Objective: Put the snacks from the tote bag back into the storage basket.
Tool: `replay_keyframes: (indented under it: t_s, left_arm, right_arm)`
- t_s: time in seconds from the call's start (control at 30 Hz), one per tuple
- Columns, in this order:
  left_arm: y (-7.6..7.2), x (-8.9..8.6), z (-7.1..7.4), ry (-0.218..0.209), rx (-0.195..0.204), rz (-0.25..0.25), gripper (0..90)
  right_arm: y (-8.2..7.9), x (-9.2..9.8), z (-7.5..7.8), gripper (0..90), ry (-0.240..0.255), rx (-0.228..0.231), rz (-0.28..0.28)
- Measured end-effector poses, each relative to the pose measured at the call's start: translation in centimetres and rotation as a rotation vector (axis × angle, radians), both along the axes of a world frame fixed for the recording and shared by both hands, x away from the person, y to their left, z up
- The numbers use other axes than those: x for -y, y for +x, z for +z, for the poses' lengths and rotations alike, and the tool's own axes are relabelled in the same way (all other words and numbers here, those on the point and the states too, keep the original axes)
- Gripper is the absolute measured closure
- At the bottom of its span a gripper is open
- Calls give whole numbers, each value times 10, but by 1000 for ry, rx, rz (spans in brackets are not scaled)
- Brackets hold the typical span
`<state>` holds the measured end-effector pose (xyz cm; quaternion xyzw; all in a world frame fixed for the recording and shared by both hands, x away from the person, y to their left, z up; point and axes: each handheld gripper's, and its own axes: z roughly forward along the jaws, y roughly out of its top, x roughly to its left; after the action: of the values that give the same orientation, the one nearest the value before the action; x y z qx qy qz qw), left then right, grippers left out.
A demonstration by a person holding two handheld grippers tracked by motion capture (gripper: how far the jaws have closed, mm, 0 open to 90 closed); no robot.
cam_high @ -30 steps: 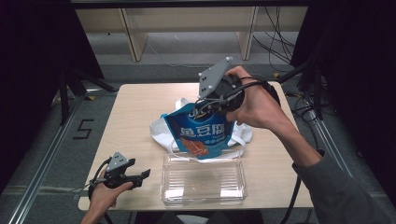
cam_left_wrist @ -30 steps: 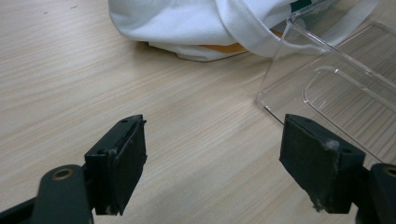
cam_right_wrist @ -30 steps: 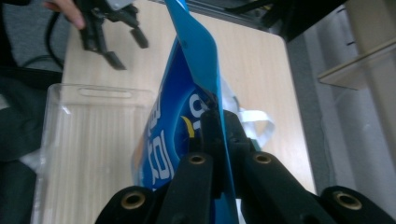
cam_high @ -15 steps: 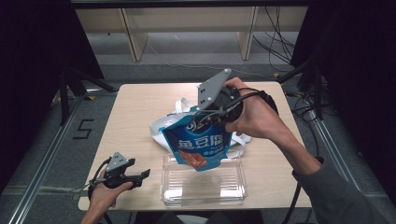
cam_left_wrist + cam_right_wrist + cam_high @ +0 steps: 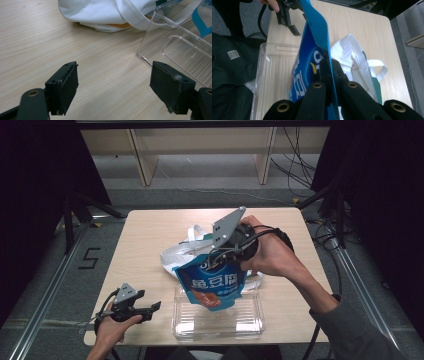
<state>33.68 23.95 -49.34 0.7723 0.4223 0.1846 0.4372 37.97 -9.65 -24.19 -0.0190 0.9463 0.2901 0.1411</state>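
Resting near the table's [image 5: 150,235] front left corner, the left gripper [image 5: 145,310] stands wide open on nothing. Just to its right sits the clear plastic tray [image 5: 220,327], and the blue snack pouch [image 5: 215,287] hangs over it, pinched by its top edge in the right gripper [image 5: 220,257]. A good placement probably means lowering the pouch flat inside the tray walls, clear of the white bag [image 5: 182,255] behind.

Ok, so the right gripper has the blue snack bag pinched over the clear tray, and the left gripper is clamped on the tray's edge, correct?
Not quite. The left gripper is open, its jaws apart over bare table beside the clear tray, touching nothing, as the left gripper view shows. The right gripper does pinch the blue snack bag over the tray.
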Motion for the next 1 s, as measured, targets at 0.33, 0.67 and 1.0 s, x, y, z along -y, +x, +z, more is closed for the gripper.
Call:
replay_keyframes:
  t_s: [0.33, 0.67, 1.0]
  left_arm:
    - [0, 0, 0, -2, 1, -1, 219]
    - [-1, 0, 0, 0, 0, 3, 219]
    - [-1, 1, 0, 11, 3, -10, 219]
  right_arm:
    - [9, 3, -26, 900, 29, -74, 21]
    - [16, 6, -44, 900, 42, -88, 43]
    - [19, 11, -51, 900, 59, -100, 18]
